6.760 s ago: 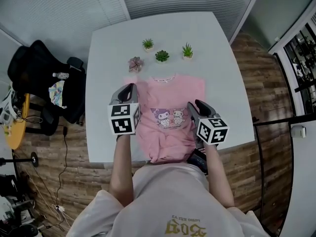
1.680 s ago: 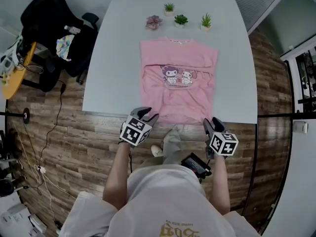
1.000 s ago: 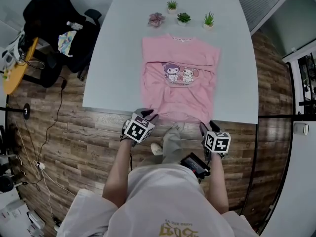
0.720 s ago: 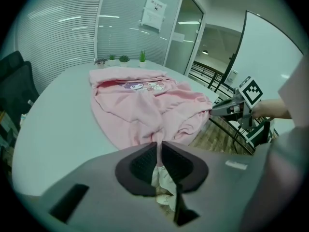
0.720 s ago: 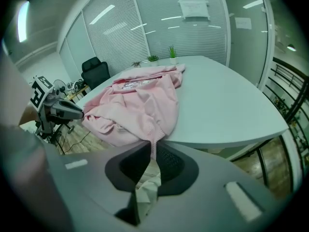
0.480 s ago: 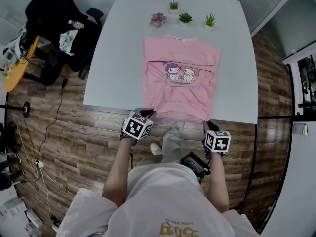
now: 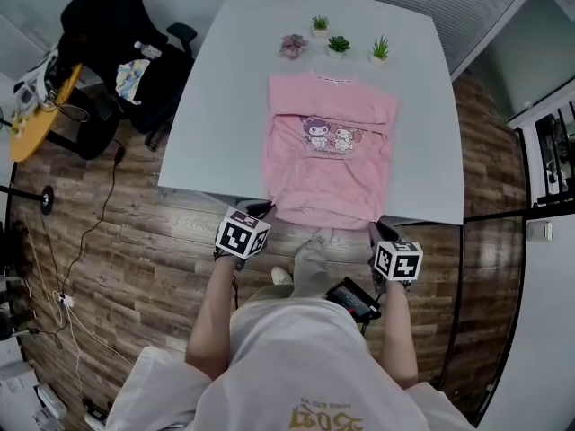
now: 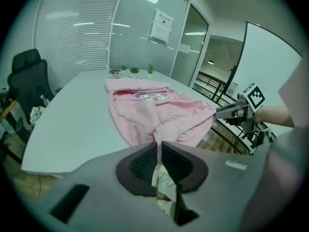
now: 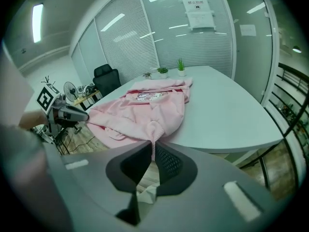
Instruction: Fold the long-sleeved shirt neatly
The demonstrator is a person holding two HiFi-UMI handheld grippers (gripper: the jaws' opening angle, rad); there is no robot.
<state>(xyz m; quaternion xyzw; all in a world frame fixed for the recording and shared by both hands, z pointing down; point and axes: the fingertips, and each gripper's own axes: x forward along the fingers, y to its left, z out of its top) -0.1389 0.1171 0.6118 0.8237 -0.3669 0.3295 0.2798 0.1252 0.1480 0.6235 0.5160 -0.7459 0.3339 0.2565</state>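
Two hand-held grippers were in play, both clamped on the long-sleeved shirt (image 7: pixel 329 155). Left hand-held gripper (image 8: pixel 158 148): jaws had just been closing, pads nearly together, with only a thin pinch of pink hem between them. We saw the fabric run out of the jaws and straight ahead onto the surface (image 7: pixel 216 106). Right hand-held gripper (image 9: pixel 151 149): same story, jaws had just been closing and gripped a narrow fold of the hem at the opposite corner. Each held its own bottom corner, so the hem edge stretched between the two hand-held grippers, off the near edge of the surface and above the wood floor (image 7: pixel 135 232).

The rest of the shirt lay flat ahead of both, front up. Its cartoon print (image 7: pixel 327 136) sat roughly midway along it, and the collar was at the end farthest from the jaws. Beyond the collar, well apart from both hand-held grippers, stood a row of small potted plants (image 7: pixel 339 44). A black office chair (image 7: pixel 117 39) sat off to the left of the left hand-held gripper, beside the surface. From each hand-held gripper's view we saw the other one out to the side, also on the shirt.
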